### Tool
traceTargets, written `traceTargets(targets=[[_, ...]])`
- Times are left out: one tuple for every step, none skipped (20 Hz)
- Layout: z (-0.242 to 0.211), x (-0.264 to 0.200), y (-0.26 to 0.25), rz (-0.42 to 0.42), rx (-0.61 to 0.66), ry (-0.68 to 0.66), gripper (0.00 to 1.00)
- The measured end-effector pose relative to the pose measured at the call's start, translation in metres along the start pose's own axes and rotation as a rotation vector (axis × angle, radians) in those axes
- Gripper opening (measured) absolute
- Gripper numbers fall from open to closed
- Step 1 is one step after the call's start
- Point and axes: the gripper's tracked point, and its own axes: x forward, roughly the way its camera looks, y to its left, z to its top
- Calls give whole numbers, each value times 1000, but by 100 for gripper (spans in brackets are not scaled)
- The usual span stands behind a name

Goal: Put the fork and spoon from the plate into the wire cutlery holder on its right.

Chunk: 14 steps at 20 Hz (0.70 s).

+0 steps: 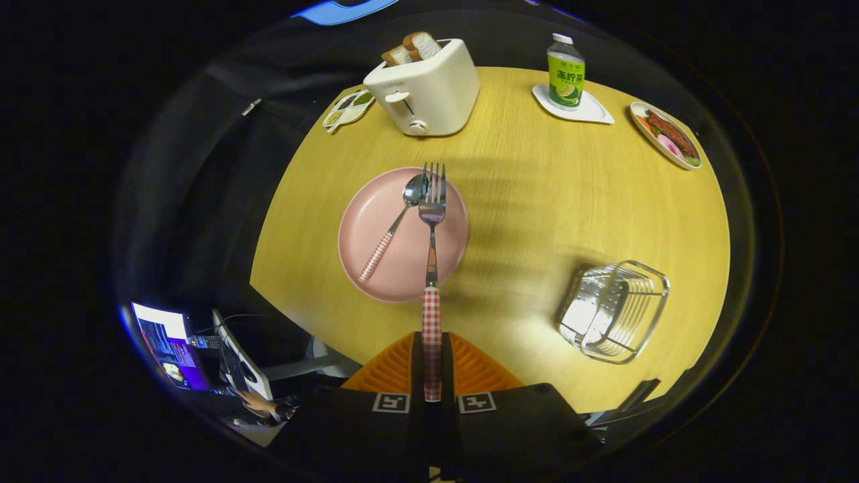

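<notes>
Both fingers [409,365] around fork [433,208] handle

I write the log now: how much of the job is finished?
Done: nothing yet; the wire holder looks empty. In hand: the gripper is shut on the fork, its checked handle between the fingers, its head over the pink plate. Left: drop the fork in the holder, then fetch the spoon lying on the plate.

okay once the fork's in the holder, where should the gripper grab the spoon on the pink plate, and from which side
Grip the spoon by its checked handle, near the plate rim, coming from above. The handle slants toward the gripper, now shut on the fork, and is narrow; the rounded bowl would likely slip.
</notes>
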Motion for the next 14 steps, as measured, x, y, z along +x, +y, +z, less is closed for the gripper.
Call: traceTargets(targets=[[-6,-10,-12,-14,-12,18,11],[-12,-19,-26,-27,-21,38,11],[-18,-28,-40,-46,-28,58,11],[-23,-36,-54,-61,-38,82,11],[-30,-43,-68,-83,-55,106,11],[-37,-51,-83,-116,-81,133,11],[-44,-58,-96,-138,-105,164,11],[-50,-64,-105,-151,-127,195,11],[-55,-70,-113,-159,-145,224,11],[-59,-75,-118,-160,-157,251,11],[-64,-81,-123,-158,-161,278,11],[-68,-85,-127,-158,-163,309,11],[-73,-88,-133,-159,-172,349,11],[-74,-91,-138,-167,-182,371,11]])
